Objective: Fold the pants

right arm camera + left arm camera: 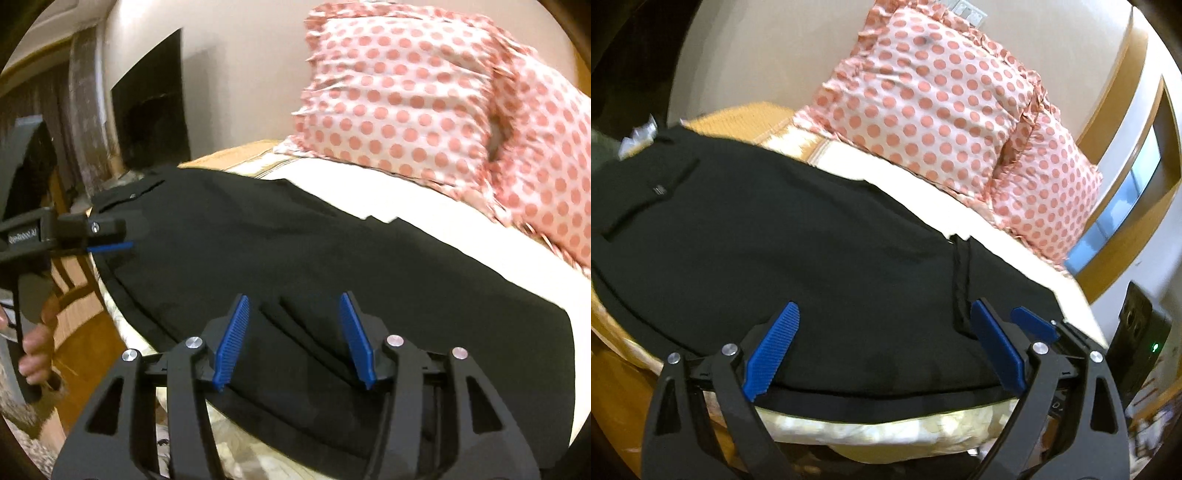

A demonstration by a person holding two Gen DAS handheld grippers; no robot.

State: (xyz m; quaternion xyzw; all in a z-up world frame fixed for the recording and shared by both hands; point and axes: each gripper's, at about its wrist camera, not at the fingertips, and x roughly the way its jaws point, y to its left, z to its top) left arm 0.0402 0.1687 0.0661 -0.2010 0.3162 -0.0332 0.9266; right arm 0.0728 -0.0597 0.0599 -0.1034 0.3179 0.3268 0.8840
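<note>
Left wrist view first: the left gripper (882,345) stands with its blue pads spread wide over the near edge of the black pants (775,240), nothing between them but flat cloth. Just beside its right pad a thin drawstring (960,280) trails over the fabric. At the right of that view the tip of the right gripper (1030,323) shows. From its own camera, the right gripper (295,341) has its pads parted about halfway over some folds near the hem end, and they press on nothing that I can see. A person's hand (35,347) grips the left tool's handle at the picture's left edge.

The pants lie flat and lengthwise on the pale bed (923,177), already doubled leg on leg as far as I can judge (the cloth is very dark, so layers are hard to tell). Beyond them two polka-dot pillows (424,99) lean against the wall.

My reading: the first fold is laid and both tools hover free. The next move would call for pinching all layers at one end with both tools and carrying that end over to the other, keeping the edges aligned.
</note>
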